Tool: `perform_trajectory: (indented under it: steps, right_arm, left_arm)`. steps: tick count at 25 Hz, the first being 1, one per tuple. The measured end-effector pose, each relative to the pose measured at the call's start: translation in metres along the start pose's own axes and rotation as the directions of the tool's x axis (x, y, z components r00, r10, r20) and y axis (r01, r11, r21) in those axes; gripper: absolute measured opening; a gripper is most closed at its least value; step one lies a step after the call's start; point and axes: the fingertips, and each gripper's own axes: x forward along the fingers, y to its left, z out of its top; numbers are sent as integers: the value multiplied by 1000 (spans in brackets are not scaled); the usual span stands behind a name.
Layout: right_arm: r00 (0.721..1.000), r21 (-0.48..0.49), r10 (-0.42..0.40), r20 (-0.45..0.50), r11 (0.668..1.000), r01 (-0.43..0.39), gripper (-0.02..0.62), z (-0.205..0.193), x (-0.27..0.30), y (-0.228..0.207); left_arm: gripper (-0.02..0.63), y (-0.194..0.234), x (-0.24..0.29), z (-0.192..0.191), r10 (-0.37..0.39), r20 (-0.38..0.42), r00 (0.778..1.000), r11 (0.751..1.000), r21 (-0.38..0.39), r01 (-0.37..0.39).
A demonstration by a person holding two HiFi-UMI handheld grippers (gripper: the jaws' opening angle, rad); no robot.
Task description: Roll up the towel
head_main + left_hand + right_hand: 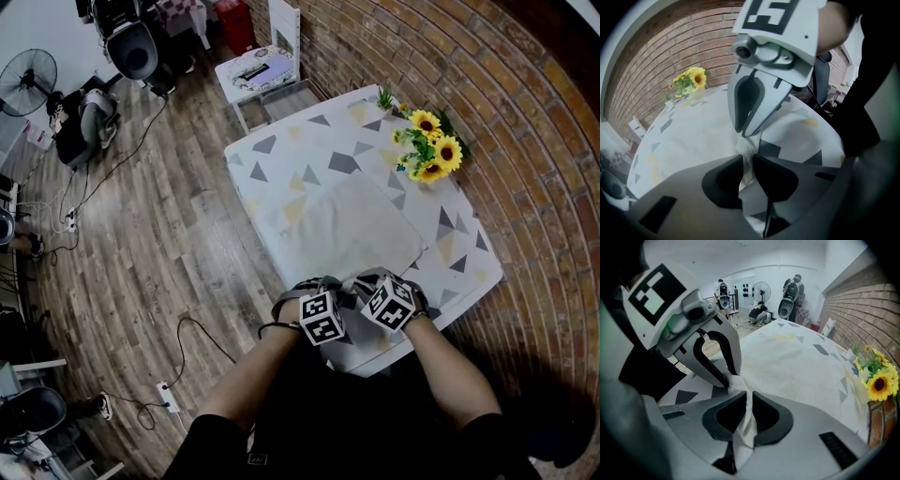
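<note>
Evidently both tools are set on the nearest edge of the towel (352, 230) so that this edge can be lifted and turned over to start the roll. That step looks not yet begun: the towel lies flat and unrolled in the middle of the table (473, 277), on a tablecloth (281, 150) printed with grey triangles, well apart from the sunflowers (431, 148) at the far corner by the brick wall. The left hand-held gripper (747, 171) has its jaws nearly together, with a fold of pale cloth pinched between the pads. The right hand-held gripper (749, 409) is likewise clamped on a bunched white strip of the towel that fills the narrow gap between its pads. The two sit just beside each other, tips almost touching, and each shows in the other's view at the same gathered tuft of cloth. Gripping so close together bunches the edge instead of holding it across its width, so I judge the grips will need to spread apart for an even roll. The rest of the towel stretches away from both tips toward the far side of the table.
</note>
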Motion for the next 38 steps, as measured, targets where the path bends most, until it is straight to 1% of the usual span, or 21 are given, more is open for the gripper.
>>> perform_trajectory:
  steps: [3, 5, 7, 9, 11, 13, 15, 18, 20, 21, 23, 25, 26, 29, 33, 35, 37, 38]
  right_arm:
    - [999, -10, -10, 43, 1000, 11, 57, 3, -11, 4]
    - [999, -38, -7, 50, 999, 9, 67, 2, -12, 10]
    - [999, -48, -4, 37, 999, 5, 81, -3, -8, 13]
    - [1000, -36, 13, 27, 999, -12, 83, -6, -4, 16]
    - [999, -38, 38, 24, 999, -37, 74, -8, -3, 24]
    - [998, -56, 62, 20, 997, -61, 68, -9, -3, 32]
    - [996, -78, 86, 22, 993, -84, 49, -9, -4, 40]
    - [991, -117, 133, 23, 985, -129, 39, -8, -8, 55]
    - [987, -133, 159, 21, 979, -155, 38, -8, -9, 62]
    - [985, -129, 171, 22, 977, -167, 37, -8, -10, 64]
    - [981, -109, 194, 23, 976, -191, 37, -9, -10, 66]
    - [978, -92, 207, 15, 974, -205, 37, -11, -9, 64]
    - [978, -85, 206, 11, 975, -205, 37, -12, -9, 62]
    - [984, -65, 179, -2, 982, -179, 43, -12, -5, 54]
    - [990, -32, 137, -31, 990, -138, 55, -12, 2, 44]
    - [991, -1, 122, -49, 992, -122, 54, -14, 6, 39]
    - [991, 16, 114, -63, 993, -113, 54, -14, 9, 34]
    - [991, 17, 112, -67, 994, -111, 54, -14, 10, 33]
  left_arm:
    - [80, 5, -1, 1, -38, 16, 999, 996, -81, 40]
    - [78, 4, -2, 2, -64, 31, 997, 991, -115, 67]
    - [62, 2, -4, 3, -83, 48, 995, 988, -125, 88]
    - [51, -5, -7, 3, -104, 62, 993, 987, -114, 110]
    - [52, -13, -10, 1, -120, 64, 991, 988, -87, 125]
    - [54, -20, -14, -1, -121, 55, 991, 991, -48, 123]
    - [63, -24, -17, -4, -95, 40, 995, 996, 8, 94]
    - [144, -30, -20, -2, -25, 28, 999, 992, 126, 22]
    - [152, -37, -21, 2, -11, 33, 999, 982, 188, 5]
    - [152, -40, -20, 4, -16, 33, 999, 980, 200, 9]
    - [128, -44, -16, 5, -35, 31, 999, 983, 182, 29]
    - [62, -43, -12, 5, -58, 33, 998, 991, 126, 53]
    - [51, -42, -11, 4, -73, 36, 997, 993, 93, 70]
    - [37, -39, -8, 3, -125, 41, 991, 992, 5, 125]
    - [37, -32, -2, -1, -180, 34, 983, 978, -103, 183]
    - [38, -27, -2, -1, -171, 24, 985, 978, -113, 173]
    - [50, -21, -5, 1, -113, 6, 994, 991, -74, 113]
    - [89, -18, -8, 3, -69, -2, 998, 997, -37, 69]
